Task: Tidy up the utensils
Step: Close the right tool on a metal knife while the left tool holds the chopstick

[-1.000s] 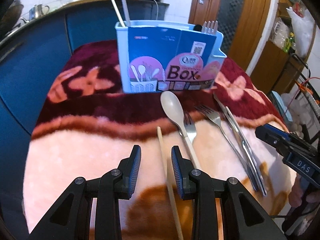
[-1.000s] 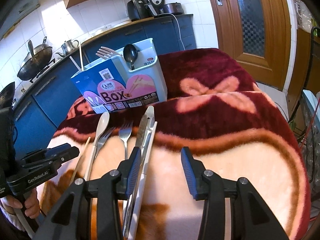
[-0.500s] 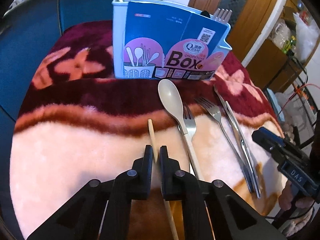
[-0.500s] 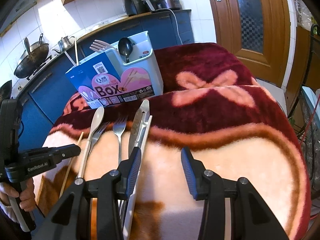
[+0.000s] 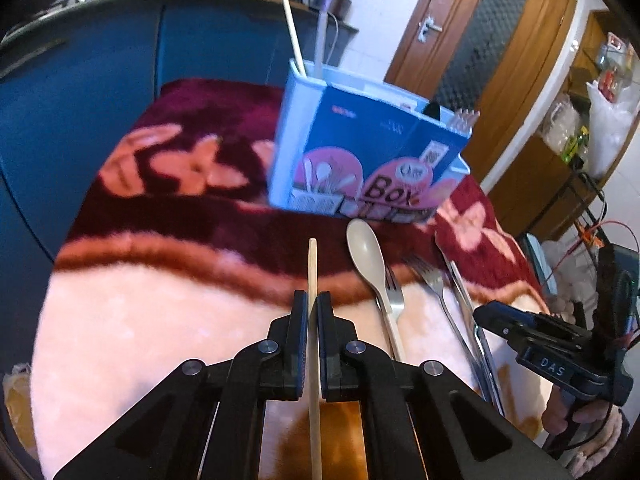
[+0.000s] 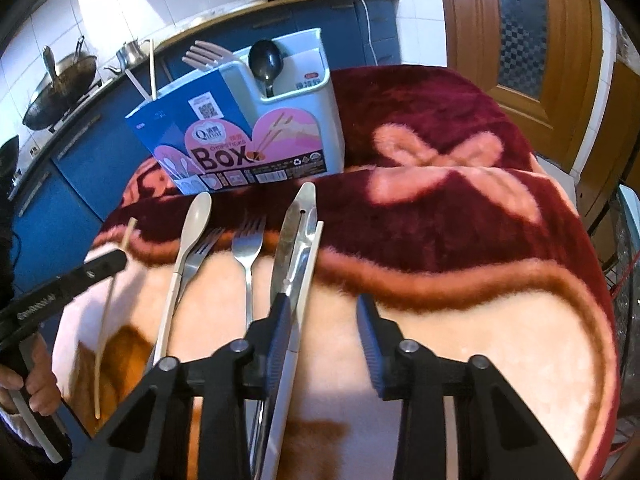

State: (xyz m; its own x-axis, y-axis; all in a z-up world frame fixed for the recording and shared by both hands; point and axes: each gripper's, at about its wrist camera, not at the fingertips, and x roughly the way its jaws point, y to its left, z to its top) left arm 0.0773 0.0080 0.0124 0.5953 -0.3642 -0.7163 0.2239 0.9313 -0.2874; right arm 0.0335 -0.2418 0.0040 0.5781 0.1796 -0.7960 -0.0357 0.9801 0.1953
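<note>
Your table is covered by a thick blanket (image 6: 460,216), dark red and pink. At its far side stands the blue utensil box (image 5: 360,152), upright, with a chopstick, a black spoon (image 6: 266,62) and a pale fork (image 6: 204,54) already standing inside.

On the blanket in front of the box lie, side by side, a beige spoon (image 6: 188,248), two metal forks (image 6: 246,252) and a knife (image 6: 290,236) with a white tool just beside it. One fork is partly under the beige spoon.

Your right gripper (image 6: 324,316) has its jaws wide apart and holds nothing; its left finger is over the knife handle.

Your left gripper (image 5: 313,312) has its jaws closed on a chopstick (image 5: 313,272). The thin stick passes between both pads, and its tip points toward the box.
</note>
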